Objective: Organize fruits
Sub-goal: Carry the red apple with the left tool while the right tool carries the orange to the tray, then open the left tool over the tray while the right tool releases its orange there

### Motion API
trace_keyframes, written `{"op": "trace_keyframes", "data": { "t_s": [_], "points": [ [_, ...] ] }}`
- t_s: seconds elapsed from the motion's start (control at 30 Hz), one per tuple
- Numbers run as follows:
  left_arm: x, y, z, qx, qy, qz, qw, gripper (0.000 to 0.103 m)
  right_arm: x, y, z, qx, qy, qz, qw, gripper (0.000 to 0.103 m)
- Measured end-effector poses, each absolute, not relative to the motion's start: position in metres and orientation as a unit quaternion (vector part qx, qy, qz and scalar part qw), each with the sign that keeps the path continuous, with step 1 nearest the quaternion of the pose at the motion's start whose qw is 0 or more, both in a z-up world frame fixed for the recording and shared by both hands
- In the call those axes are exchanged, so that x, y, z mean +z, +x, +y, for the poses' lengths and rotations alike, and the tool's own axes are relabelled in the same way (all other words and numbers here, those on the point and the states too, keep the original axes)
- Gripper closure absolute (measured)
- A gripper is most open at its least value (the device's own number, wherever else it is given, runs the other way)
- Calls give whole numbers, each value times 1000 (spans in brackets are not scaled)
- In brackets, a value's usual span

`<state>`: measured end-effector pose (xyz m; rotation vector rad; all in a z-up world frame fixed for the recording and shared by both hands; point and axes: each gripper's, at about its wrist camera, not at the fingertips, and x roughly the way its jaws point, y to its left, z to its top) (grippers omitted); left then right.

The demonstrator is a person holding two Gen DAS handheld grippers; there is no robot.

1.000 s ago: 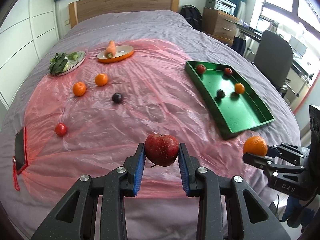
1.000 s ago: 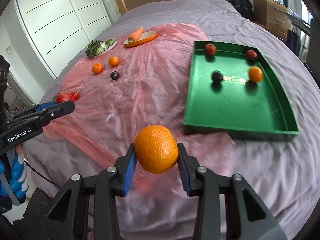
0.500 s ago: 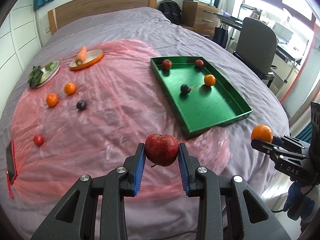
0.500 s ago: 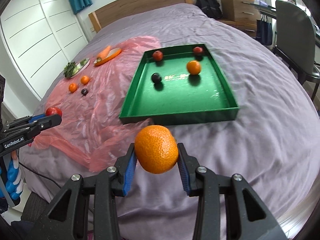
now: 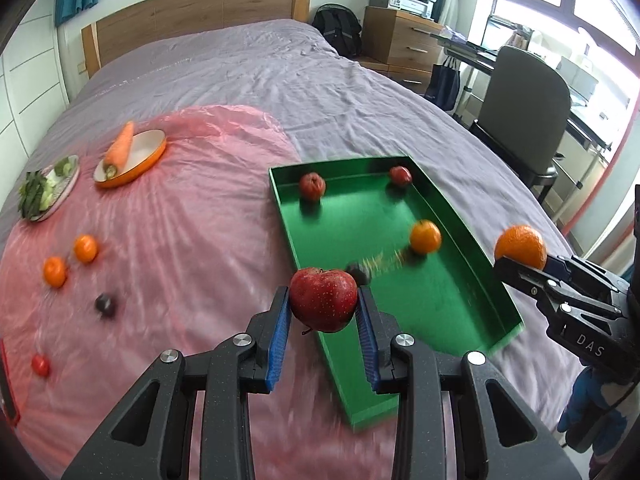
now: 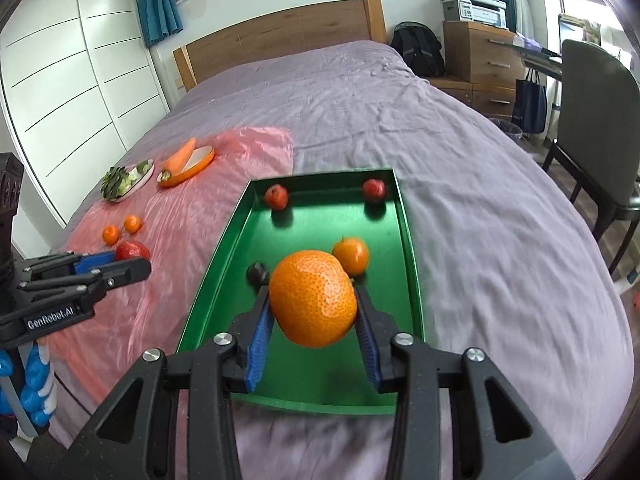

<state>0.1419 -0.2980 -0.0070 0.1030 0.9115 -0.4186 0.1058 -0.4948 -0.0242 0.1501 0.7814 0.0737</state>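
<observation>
My left gripper is shut on a red apple, held above the near left edge of the green tray. My right gripper is shut on an orange, held over the tray's near half. The tray holds two red fruits, an orange and a dark plum. Two small oranges, a dark plum and a small red fruit lie on the pink sheet.
A carrot on an orange dish and a plate of greens sit at the far left. The bed is purple. A chair and a dresser stand on the right.
Both grippers have moved forward toward the green tray with their fruit still held. The right gripper now hangs over the tray.
</observation>
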Motion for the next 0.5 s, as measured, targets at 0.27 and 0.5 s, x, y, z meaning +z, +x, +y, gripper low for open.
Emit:
{"op": "trace_keyframes", "data": {
  "t_s": [0.27,0.5],
  "points": [
    [-41,206,-337,-199,61,445,871,75,-49,195,-510,29,70,388,918,50],
    [-71,233,-358,-199,67,467,859,75,-83,245,-511,21,59,425,903,50]
  ]
}}
